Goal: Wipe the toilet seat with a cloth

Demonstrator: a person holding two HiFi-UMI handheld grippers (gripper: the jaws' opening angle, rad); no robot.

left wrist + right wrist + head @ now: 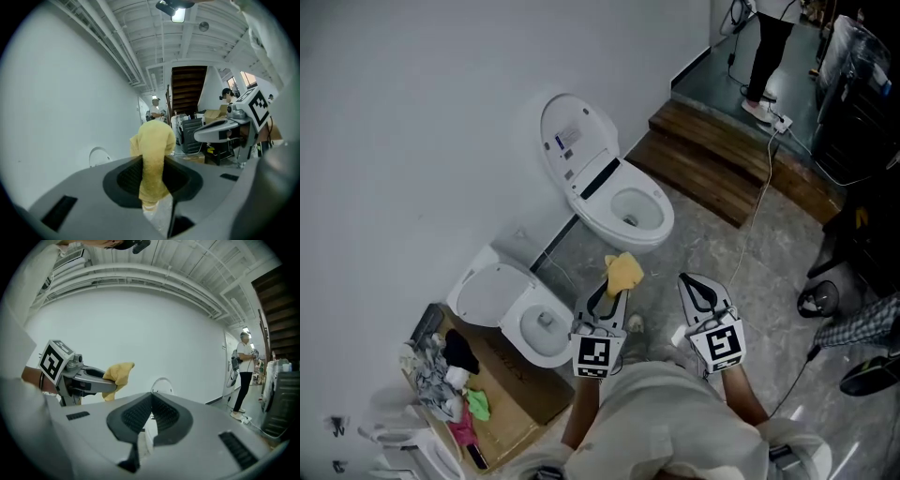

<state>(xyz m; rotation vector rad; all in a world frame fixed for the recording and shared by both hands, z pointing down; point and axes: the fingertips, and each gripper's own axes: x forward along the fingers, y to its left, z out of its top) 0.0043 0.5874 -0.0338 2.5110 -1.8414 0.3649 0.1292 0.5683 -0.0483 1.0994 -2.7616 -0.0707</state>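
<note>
Head view is giving me a steep look down onto a grey, mottled stone floor (712, 244). At 8 o'clock a brown cardboard box (520, 394) is lying flat, with crumpled rags (450, 380) piled on its left part. Just beside it, a white, glossy second toilet (511, 314) is standing with its rounded lid tipped up.

The left gripper (613, 284) is reaching forward near the middle, its jaws squeezed together on the yellow cloth (624, 272). The left gripper view is showing me the ribbed black pads clamping a soft, nubbly fold, which is bulging out past the tips in a rounded lump. The cloth is hanging over the floor, just short of the front of the toilet (605, 183), at that bowl's 6 o'clock and not touching it. The oval toilet seat (664, 223) is lying down around the bowl, smooth and white, while the lid is standing open against the pale wall (412, 122).

The right gripper (697, 283) is hovering just beside the left one, at its 3 o'clock. Its own view is showing the ribbed pads pressed together at the tips with nothing between them.

At 1 o'clock, dark wooden steps (712, 159) are running diagonally, and a person (769, 47) is standing beyond them.
</note>
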